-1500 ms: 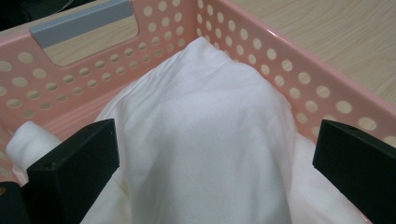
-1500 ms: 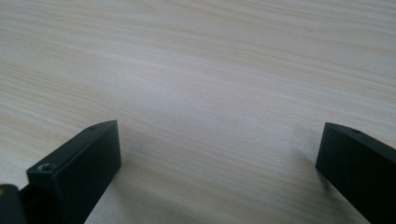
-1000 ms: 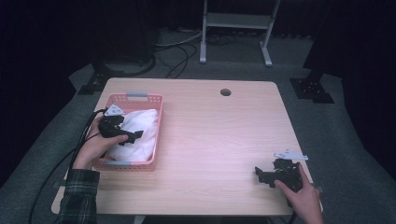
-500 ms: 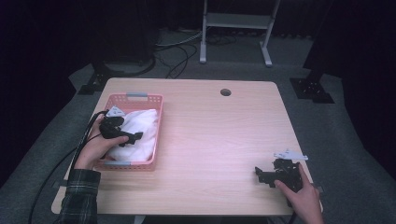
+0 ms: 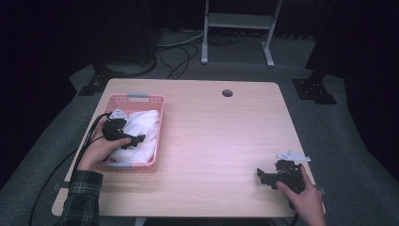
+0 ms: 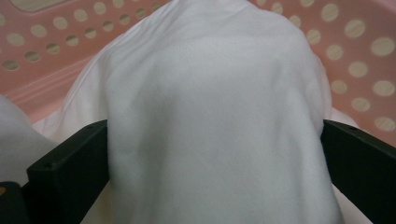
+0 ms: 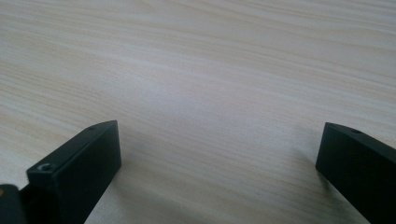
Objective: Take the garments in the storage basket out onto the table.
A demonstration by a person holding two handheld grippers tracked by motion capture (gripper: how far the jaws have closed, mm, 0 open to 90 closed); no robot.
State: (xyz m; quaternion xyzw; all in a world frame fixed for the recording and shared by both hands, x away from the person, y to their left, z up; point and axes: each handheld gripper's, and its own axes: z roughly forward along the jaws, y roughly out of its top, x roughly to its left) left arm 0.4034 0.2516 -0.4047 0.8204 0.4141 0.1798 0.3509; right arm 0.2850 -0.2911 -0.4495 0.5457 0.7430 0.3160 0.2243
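A white cloth [image 5: 142,123] lies bunched in a pink perforated basket [image 5: 160,123] at the table's left. My left gripper [image 5: 137,140] is down in the basket, held by the person's left hand. In the left gripper view its jaws stand wide apart, open, and a hump of the cloth [image 6: 210,93] bulges between them, touching both inner faces, with the basket wall [image 6: 355,42] behind. My right gripper [image 5: 260,175] rests low over the table's front right corner. It is open, and bare wood shows between its fingers [image 7: 79,158].
The light wooden table [image 5: 216,132] has a round cable hole [image 5: 227,92] near its far edge. The basket's grey handle [image 5: 137,95] faces the far side. Black cables trail from the left gripper off the table's left edge. Metal stand legs rise beyond the table.
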